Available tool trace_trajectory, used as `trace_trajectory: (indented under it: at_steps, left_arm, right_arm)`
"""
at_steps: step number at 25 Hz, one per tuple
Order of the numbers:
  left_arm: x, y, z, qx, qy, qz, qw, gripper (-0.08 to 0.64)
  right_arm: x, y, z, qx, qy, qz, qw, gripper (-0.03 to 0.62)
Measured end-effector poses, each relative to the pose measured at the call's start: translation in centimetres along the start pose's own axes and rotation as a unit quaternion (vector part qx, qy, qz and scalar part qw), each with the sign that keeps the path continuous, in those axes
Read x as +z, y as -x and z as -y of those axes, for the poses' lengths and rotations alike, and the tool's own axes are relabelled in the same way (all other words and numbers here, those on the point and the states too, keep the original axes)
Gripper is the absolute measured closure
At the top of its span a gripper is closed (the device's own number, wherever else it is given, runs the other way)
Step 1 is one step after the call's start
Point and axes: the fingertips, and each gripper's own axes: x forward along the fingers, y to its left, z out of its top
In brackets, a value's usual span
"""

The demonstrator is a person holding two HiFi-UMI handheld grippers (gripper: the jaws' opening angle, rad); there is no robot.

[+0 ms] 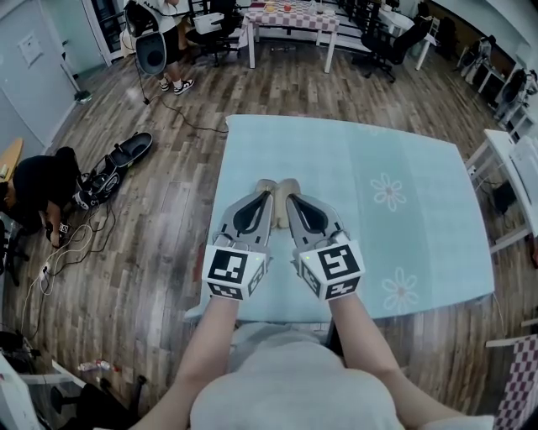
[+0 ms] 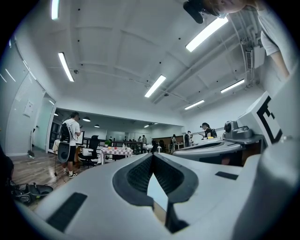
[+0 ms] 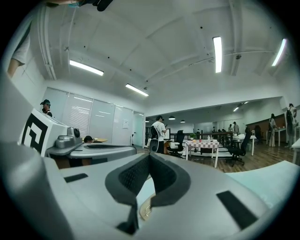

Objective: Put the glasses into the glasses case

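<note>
Status: left gripper [image 1: 263, 198] and right gripper [image 1: 293, 201] both closed, empty, side by side. Glasses case [image 1: 279, 191] lies just below, between their tips; glasses not visible. Recommended: open jaws before lowering squarely onto case.

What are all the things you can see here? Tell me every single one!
Table: one, light blue with white flowers, right in front.
Case: one, beige, under the claw tips, mostly hidden.
Checked table: one, red and white, far back.
Office chairs: several, black, at the back.
Standing person: one, white top, back left.
Crouching person: one, in black, left edge.
Cables: a few, on the brown wooden floor, left.
Left claw: one, grey, shut, above the table.
Right claw: one, grey, shut, beside the left one.
</note>
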Motion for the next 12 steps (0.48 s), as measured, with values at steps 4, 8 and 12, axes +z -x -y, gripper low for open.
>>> trace_trajectory:
  at_steps: [4,8,12]
  left_arm:
    - [0.43,0.14,-0.27,0.000,0.000,0.002,1.0000,0.551]
    - [0.56,0.25,-0.05,-0.003,0.001,0.005,1.0000,0.551]
    - [0.22,0.38,0.08,-0.007,-0.004,0.006,0.9999,0.551]
  right_arm:
    - [0.62,-0.16,-0.43,0.003,0.007,0.008,1.000,0.587]
    - [0.69,-0.01,-0.55,0.005,0.012,0.013,1.000,0.586]
    - [1.06,0.24,-0.86,0.005,0.027,0.030,0.999,0.586]
